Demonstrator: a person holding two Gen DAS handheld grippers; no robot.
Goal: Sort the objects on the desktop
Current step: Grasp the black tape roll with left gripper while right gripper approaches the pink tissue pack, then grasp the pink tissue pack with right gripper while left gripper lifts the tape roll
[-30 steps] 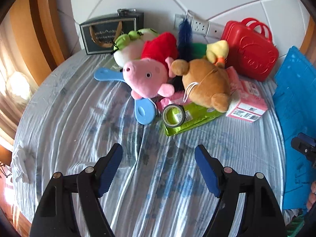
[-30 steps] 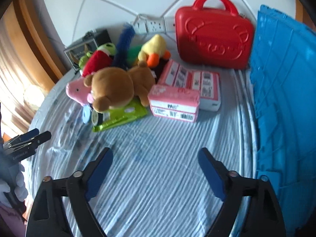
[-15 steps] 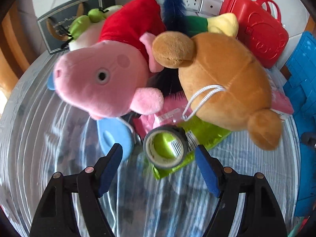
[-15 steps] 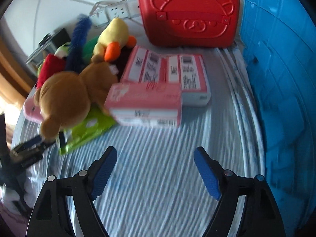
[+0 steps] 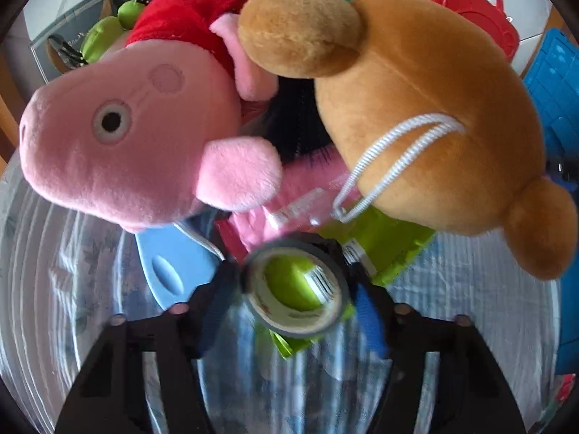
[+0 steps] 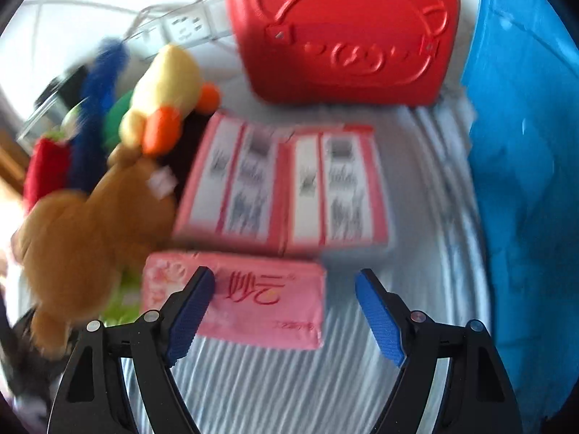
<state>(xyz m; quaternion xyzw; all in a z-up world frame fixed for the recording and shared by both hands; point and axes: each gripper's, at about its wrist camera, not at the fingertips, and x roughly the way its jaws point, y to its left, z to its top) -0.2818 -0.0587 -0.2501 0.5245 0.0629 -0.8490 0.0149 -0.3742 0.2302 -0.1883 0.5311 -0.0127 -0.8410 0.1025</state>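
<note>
Left claw clamps the tape roll; lifting may snag the green packet. Right claw gapes over the pink pack.

Tape roll set on packet, btwn left gripper fingers. Pig left of bear, behind roll. Suitcase behind boxes.

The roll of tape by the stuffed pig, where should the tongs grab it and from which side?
Grip the tape roll across its outer rim, coming in from the near open cloth side. It lies tilted on the green packet, hole toward the camera, with the left tongs already straddling it.
</note>
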